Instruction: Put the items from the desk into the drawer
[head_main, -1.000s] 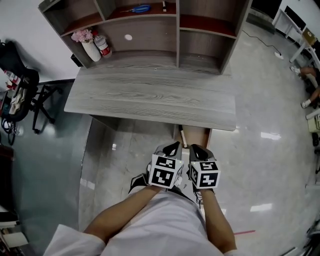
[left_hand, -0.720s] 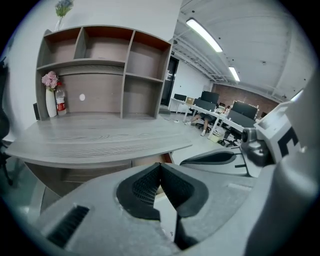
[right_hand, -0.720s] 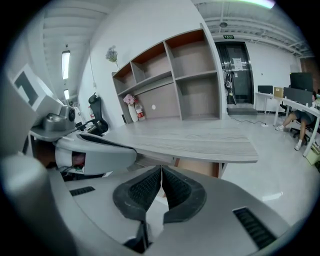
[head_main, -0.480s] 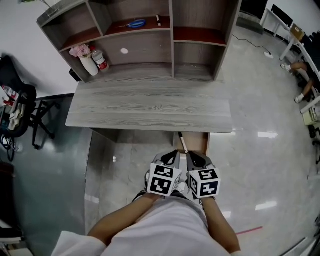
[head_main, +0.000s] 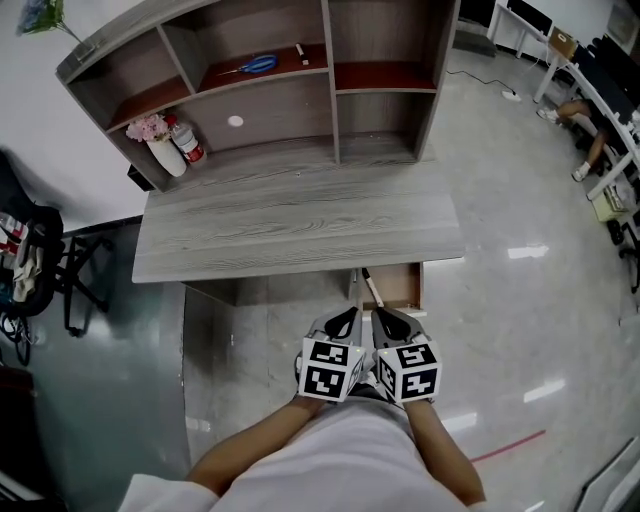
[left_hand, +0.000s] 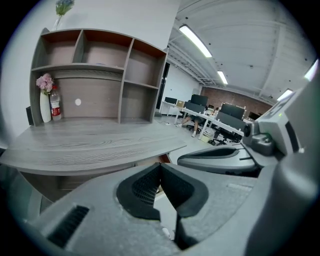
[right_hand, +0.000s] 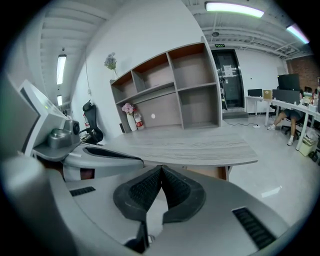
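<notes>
The grey wooden desk (head_main: 300, 225) carries a hutch of open shelves (head_main: 330, 80). Under its right front an open drawer (head_main: 398, 285) shows a brown inside. In the hutch stand a white vase of pink flowers (head_main: 160, 142) and a red-labelled bottle (head_main: 187, 143). Blue scissors (head_main: 248, 66) and a small dark item (head_main: 300, 50) lie on an upper shelf. My left gripper (head_main: 347, 318) and right gripper (head_main: 385, 318) are held side by side just in front of the drawer. Both are shut with nothing between the pads (left_hand: 145, 185) (right_hand: 142, 187).
A dark office chair with a bag (head_main: 35, 265) stands left of the desk. Polished floor (head_main: 520, 300) stretches to the right, where other desks and a seated person (head_main: 585, 130) are. A plant sprig (head_main: 40, 15) tops the hutch.
Both grippers stay together and shut. The head view has shifted, so the desk sits a little farther off and more of the hutch and drawer shows.
</notes>
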